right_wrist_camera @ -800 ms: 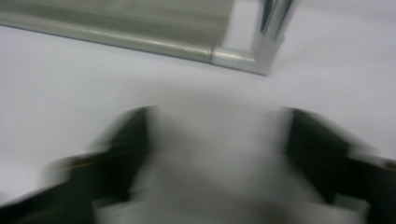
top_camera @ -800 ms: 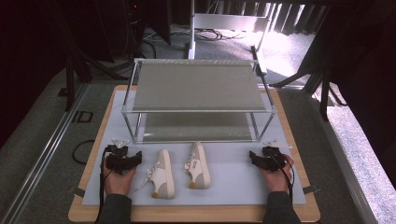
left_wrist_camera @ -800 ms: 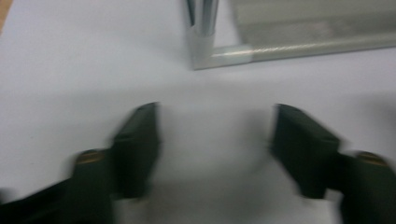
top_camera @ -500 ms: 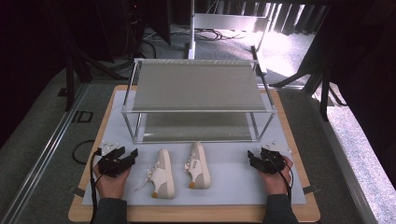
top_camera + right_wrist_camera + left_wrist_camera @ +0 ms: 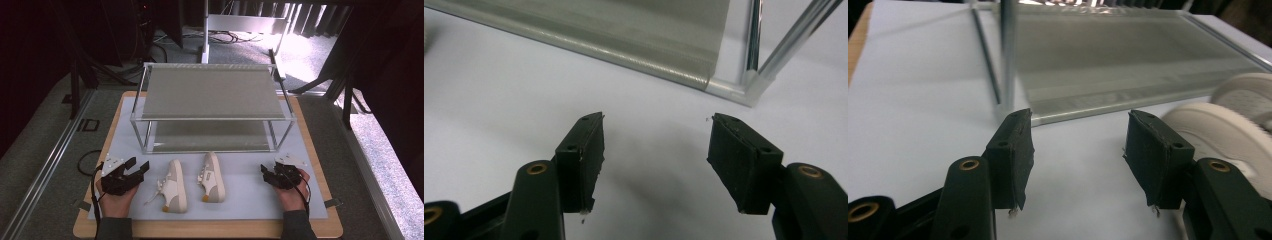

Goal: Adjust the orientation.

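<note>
Since the earlier frame the left claw has drawn back toward the left edge of the grey mat and now points at an angle toward the shoes, while the right claw has barely shifted on its side. Both claws rest low over the mat, each held in a hand coming in from the near edge of the counter.

Seen from above, the left claw's jaws stand spread apart with nothing between them; the left gripper view shows the same wide gap over bare mat. The right claw's jaws are also parted and hold nothing, over bare mat in the right gripper view.

Two pale shoes lie side by side on the mat between the claws, toes toward the rack. The left shoe sits a little nearer the person, loose laces trailing off its left side; the right shoe is just beside it. The left claw is near the left shoe but apart from it, and in the left gripper view a pale shoe shows blurred behind the right-hand jaw. The right claw is well apart from the right shoe.

Behind the shoes stands a two-level metal rack with grey shelves; its lower shelf and a corner post appear in the right gripper view.
</note>
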